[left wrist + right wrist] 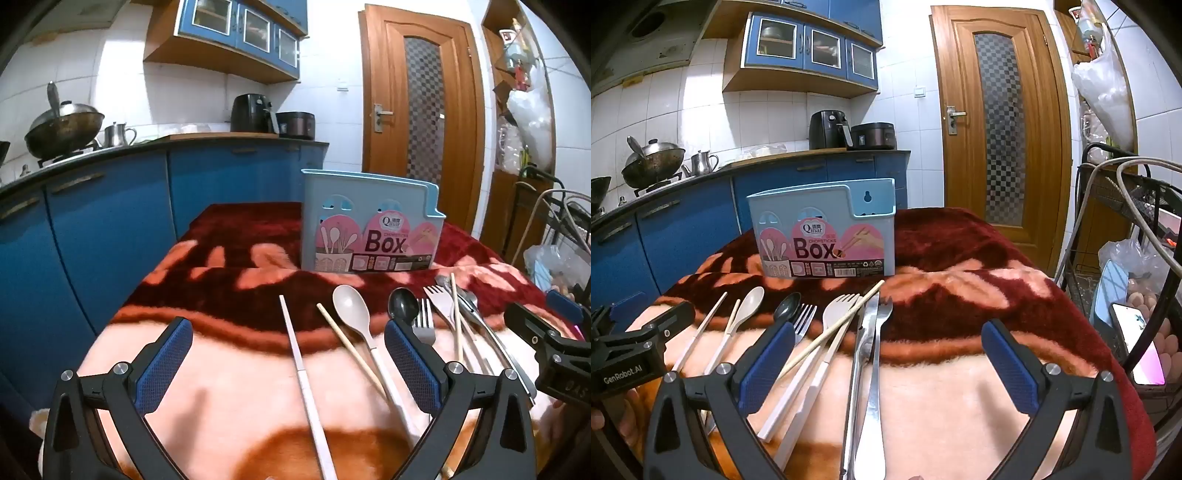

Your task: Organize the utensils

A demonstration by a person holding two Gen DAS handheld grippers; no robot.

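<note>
A light blue utensil box (369,221) (827,229) with a pink "Box" label stands upright at the far side of a red and pink blanket (229,369). Before it lie a white chopstick (303,373), a beige spoon (351,306) (748,302), a black spoon (402,302) (787,305), forks (842,306) and steel cutlery (871,354). My left gripper (288,365) hovers open over the chopsticks and beige spoon, holding nothing. My right gripper (888,365) hovers open above the steel cutlery, also empty. Each gripper shows at the edge of the other's view.
Blue kitchen cabinets (110,229) run along the left, with a wok (62,129), a kettle and an air fryer (827,129) on the counter. A wooden door (997,129) stands behind. A wire rack (1126,221) with bags, eggs and a phone (1137,343) crowds the right edge.
</note>
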